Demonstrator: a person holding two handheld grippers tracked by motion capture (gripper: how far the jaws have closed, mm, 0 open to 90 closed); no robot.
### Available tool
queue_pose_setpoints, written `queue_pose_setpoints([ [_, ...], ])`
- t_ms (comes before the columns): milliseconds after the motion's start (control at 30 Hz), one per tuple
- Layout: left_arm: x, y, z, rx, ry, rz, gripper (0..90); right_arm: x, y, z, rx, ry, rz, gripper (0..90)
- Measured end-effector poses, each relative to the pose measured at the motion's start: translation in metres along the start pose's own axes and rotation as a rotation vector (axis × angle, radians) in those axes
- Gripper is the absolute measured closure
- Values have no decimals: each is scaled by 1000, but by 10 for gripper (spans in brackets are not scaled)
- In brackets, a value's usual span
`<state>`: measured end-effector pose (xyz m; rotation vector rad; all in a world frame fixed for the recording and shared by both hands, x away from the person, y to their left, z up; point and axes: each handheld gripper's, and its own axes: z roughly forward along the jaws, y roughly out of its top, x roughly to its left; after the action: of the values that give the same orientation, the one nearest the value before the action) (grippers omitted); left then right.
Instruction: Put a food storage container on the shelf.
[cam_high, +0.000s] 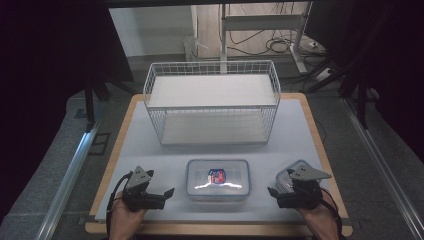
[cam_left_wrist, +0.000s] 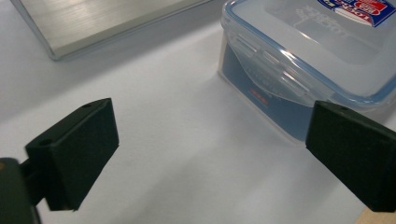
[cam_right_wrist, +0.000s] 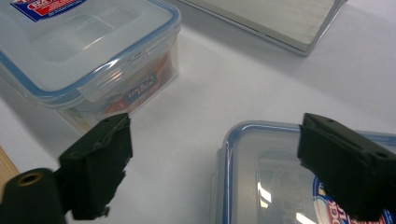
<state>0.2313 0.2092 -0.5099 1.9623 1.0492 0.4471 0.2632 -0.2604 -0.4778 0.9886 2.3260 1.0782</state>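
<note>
Both jaws are spread wide, empty. The rigid, slick lidded container (cam_high: 218, 179), between left gripper (cam_high: 167, 192) and right gripper (cam_high: 272, 192), is best clamped across its short walls.

black hand-held gripper (cam_high: 170, 192) pair, grey three-cornered top plates, trailing black cables.

My tabletop (cam_high: 300, 130), white with wood edging, carries: wire rack (cam_high: 212, 102) at rear; large lidded container (cam_high: 218, 180) front centre; smaller container (cam_high: 286, 176) right.
</note>
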Motion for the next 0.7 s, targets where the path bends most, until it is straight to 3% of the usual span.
queue_pose_setpoints([
  [133, -2, 2, 1, -20, 1, 0, 16, 1, 1, 3, -8, 25, -15, 35],
  [267, -6, 6, 3, 4, -10, 6, 24, 3, 3, 6, 4, 37, -34, 32],
  [500, -11, 16, 6, 21, -48, 6, 36, 5, 10, 10, -6, 95, 5, 28],
  [533, -12, 19, 7, 30, -45, 11, 30, 6, 13, 12, 4, 126, 29, 30],
  [633, -14, 25, 9, 46, -40, 23, 14, 7, 17, 15, 17, 149, 56, 23],
  [700, -13, 28, 9, 38, -74, 10, 11, 8, 19, 18, 27, 168, 68, 7],
])
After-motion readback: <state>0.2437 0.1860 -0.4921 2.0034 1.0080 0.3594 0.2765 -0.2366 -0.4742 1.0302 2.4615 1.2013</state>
